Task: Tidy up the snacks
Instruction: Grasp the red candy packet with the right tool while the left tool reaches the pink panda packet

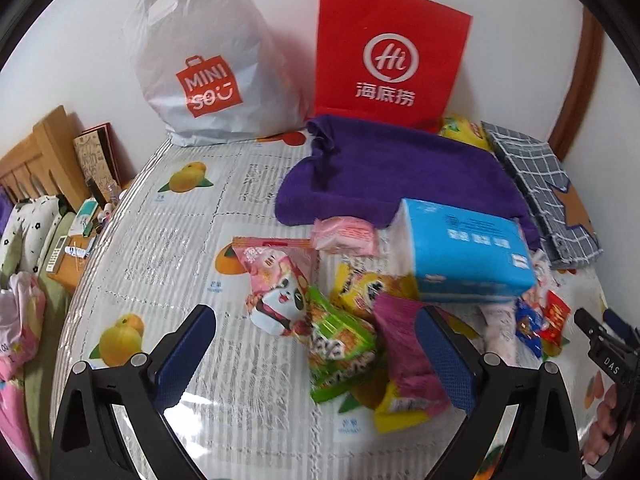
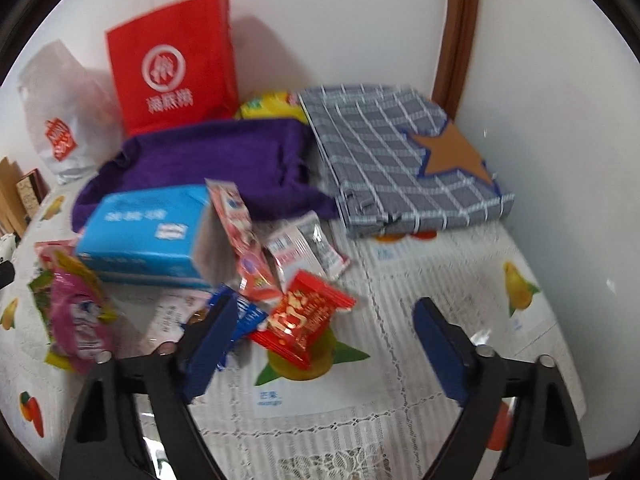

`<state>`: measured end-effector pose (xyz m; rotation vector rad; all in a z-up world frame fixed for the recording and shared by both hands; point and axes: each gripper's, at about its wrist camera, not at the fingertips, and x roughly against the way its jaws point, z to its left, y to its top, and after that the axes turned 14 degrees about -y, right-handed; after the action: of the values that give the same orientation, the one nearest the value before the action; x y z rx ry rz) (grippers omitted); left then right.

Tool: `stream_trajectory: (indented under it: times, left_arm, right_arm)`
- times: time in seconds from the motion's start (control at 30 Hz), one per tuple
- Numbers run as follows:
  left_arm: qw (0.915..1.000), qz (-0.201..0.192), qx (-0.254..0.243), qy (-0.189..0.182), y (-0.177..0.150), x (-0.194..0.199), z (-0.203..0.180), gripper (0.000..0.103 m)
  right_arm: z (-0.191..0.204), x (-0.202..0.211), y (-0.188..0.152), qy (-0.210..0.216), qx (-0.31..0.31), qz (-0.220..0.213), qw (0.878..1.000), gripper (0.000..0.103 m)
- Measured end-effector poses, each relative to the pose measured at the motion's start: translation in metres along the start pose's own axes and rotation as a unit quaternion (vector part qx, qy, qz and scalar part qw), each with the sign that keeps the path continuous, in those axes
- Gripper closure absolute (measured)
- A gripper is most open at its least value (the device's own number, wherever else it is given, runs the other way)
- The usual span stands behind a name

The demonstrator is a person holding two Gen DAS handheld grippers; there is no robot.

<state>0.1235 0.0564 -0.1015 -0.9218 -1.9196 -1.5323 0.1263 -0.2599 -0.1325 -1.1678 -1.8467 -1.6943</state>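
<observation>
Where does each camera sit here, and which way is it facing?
Left wrist: on the left gripper, aimed down at the snack pile, white bag and red bag behind; both fingers and the person's other hand show.
Right wrist: on the right gripper, aimed down at a red packet and checked cloth; only its own fingers show.
Shared: blue tissue pack, purple towel, red bag.
</observation>
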Motion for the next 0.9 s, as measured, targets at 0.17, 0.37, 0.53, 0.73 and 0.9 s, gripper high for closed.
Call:
stream_trajectory:
  times: [0.17, 0.37, 0.53, 0.73, 0.9]
  left_arm:
    - [0.9999, 0.008, -0.001, -0.008, 0.004, -0.011, 0.009, 0.003]
    - [0.9998, 0.018, 0.001, -0.004, 0.009, -0.022, 0.020, 0.003]
    - [0.9996, 0.026, 0.006, -0.005, 0.010, -0.029, 0.030, 0.003]
    - [0.9988, 0.030, 0.036, -0.012, 0.009, -0.032, 0.051, 0.003]
    - [0.9986, 0.031, 0.043, -0.006, 0.007, -0.031, 0.058, 0.003]
  right_arm:
    - [0.003, -0.028, 0.002, 0.017, -0.016, 0.032, 0.999, 0.026]
    - [0.008, -0.052, 0.002, 0.027, -0.039, 0.061, 0.997, 0.035]
    - [0.014, -0.063, 0.000, 0.023, -0.030, 0.075, 0.997, 0.038]
    - [0.016, -0.065, -0.003, 0.022, -0.026, 0.078, 0.996, 0.040]
    - [0.021, -0.065, -0.007, 0.007, -0.007, 0.075, 0.997, 0.046]
